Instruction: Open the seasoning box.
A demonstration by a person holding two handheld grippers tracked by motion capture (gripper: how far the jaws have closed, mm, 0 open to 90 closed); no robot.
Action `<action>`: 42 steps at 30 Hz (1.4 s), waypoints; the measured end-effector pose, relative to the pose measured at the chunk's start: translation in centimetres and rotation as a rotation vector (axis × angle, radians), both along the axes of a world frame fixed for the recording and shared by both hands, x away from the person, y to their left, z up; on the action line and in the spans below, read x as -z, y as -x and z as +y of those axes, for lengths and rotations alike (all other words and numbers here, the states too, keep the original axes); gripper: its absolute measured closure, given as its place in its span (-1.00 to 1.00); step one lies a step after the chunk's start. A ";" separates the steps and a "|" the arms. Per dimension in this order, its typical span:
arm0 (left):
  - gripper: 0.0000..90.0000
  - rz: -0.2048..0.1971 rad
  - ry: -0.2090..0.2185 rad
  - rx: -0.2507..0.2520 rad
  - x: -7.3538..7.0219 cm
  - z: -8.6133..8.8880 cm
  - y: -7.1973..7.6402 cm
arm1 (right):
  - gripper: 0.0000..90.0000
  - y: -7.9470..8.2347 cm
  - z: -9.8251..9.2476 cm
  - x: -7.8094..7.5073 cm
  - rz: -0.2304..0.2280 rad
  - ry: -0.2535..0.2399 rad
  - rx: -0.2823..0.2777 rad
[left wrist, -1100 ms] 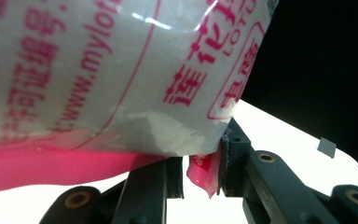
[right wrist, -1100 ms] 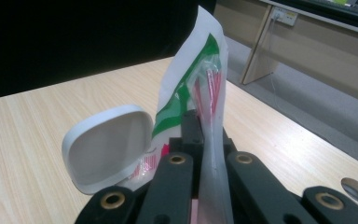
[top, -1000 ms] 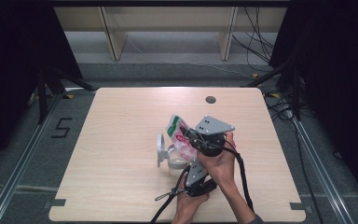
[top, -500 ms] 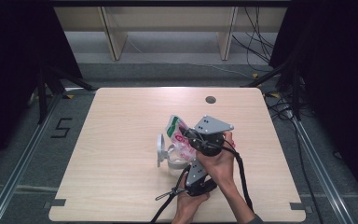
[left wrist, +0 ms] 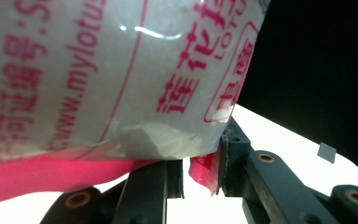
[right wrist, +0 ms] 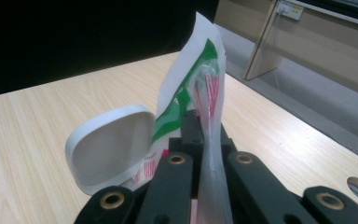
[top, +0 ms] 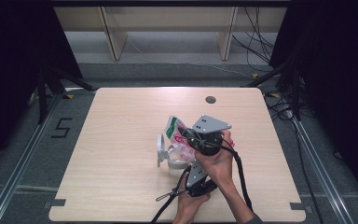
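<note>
Nothing has changed over the last second: in the high view both hands, both claws and the bag sit exactly where they sat a moment ago. That reads as a pause with a settled double grip rather than a step under way, so the work on the bag looks mid-course, with the next move not yet begun.

The plastic bag, white with red print and a green stripe, stands near the middle of the desk, slightly toward the person's side. The right claw is clenched on the bag's upper edge; in the right gripper view the thin film runs straight up between the two closed jaws. The left claw grasps the bag lower down: in the left gripper view a pink fold of the film sits pinched between its jaws, which stand a little apart around it, while the printed white face of the bag fills the space above.

Just beside the bag, to its left in the high view, stands a white container with its hinged lid raised upright. Whether the bag's lower end rests inside that container or only against it is hard to tell, since the hands cover that spot.

Counted: one bag, one container with one lid, two claws, two hands, and one round hole in the desk near its far edge.
</note>
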State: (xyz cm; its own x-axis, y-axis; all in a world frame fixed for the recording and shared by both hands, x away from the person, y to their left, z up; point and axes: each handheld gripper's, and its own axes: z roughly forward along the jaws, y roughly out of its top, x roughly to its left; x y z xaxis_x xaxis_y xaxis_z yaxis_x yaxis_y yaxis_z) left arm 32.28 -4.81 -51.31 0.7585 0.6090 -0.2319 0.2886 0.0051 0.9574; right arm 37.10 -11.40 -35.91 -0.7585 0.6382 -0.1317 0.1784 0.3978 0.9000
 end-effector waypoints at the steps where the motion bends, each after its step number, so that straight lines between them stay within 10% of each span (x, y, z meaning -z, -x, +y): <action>1: 0.66 -0.001 0.000 -0.003 0.0 0.0 0.0 | 1.00 0.0 0.1 0.1 -0.012 0.002 0.007; 42: 0.66 -0.022 -0.001 -0.002 -0.2 -0.2 -0.1 | 1.00 0.0 0.6 -0.2 -0.008 0.008 0.003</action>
State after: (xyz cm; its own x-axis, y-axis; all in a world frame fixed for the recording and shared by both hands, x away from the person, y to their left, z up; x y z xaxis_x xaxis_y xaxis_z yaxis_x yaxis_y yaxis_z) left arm 32.40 -5.02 -51.06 0.7623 0.6105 -0.2151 0.2678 0.0051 0.9635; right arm 37.07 -10.79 -35.67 -0.7554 0.6395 -0.1430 0.1722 0.4044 0.8982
